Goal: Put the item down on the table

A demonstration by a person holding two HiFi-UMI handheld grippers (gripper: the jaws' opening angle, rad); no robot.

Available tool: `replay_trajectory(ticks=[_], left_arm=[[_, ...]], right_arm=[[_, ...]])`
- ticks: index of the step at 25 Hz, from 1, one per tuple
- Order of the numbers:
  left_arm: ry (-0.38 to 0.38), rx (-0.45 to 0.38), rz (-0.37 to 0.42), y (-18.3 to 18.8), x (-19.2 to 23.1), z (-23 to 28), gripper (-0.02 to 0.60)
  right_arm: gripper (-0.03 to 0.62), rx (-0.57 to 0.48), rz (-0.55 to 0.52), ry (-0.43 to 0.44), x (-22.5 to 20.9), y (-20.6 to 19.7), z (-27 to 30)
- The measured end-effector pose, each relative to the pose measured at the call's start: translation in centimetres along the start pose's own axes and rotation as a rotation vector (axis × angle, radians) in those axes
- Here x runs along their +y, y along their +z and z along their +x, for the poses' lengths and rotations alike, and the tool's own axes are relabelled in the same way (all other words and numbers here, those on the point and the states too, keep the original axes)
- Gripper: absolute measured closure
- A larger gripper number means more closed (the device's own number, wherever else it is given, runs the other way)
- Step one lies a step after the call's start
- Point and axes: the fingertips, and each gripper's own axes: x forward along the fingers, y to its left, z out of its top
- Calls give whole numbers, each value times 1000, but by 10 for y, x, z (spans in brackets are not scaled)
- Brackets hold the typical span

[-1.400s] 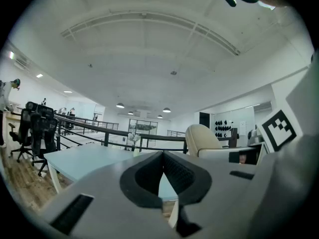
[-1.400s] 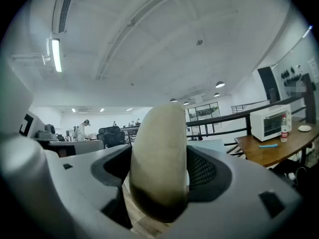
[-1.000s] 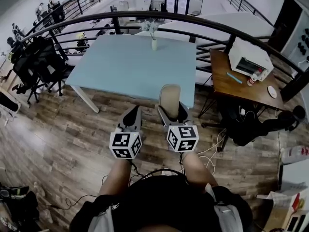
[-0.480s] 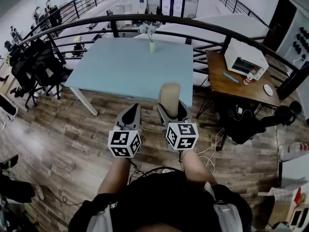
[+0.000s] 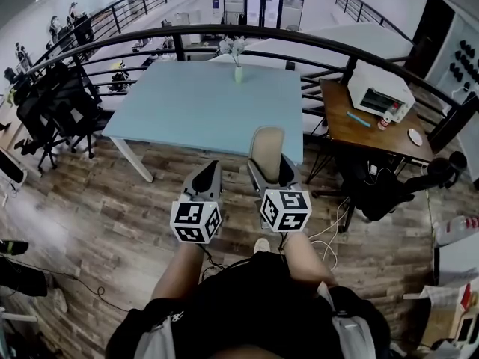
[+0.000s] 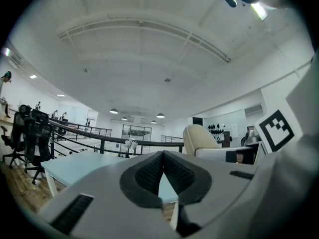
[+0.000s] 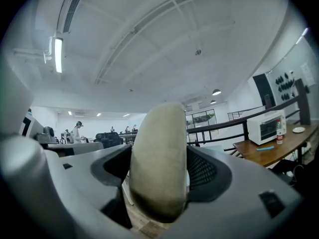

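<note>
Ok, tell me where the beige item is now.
Head view, right of centre: the beige item is clamped in the right gripper, held in the air by the near edge of the light blue table, not on it.

Two grippers side by side, centre of frame
Grey, marker-cubed left gripper (image 5: 210,172) has its jaws pressed together, empty; matching right gripper (image 5: 270,170) clamps a beige rounded item (image 5: 267,143); bare forearms (image 5: 182,269) lower centre.
</note>
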Motion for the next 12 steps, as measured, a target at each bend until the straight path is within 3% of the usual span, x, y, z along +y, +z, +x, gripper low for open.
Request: replay_trajectory(ticks=[12], left_arm=[[17,-7,9,0,36,54,566]], right_arm=[[246,-22,-18,7,-20,3,62]])
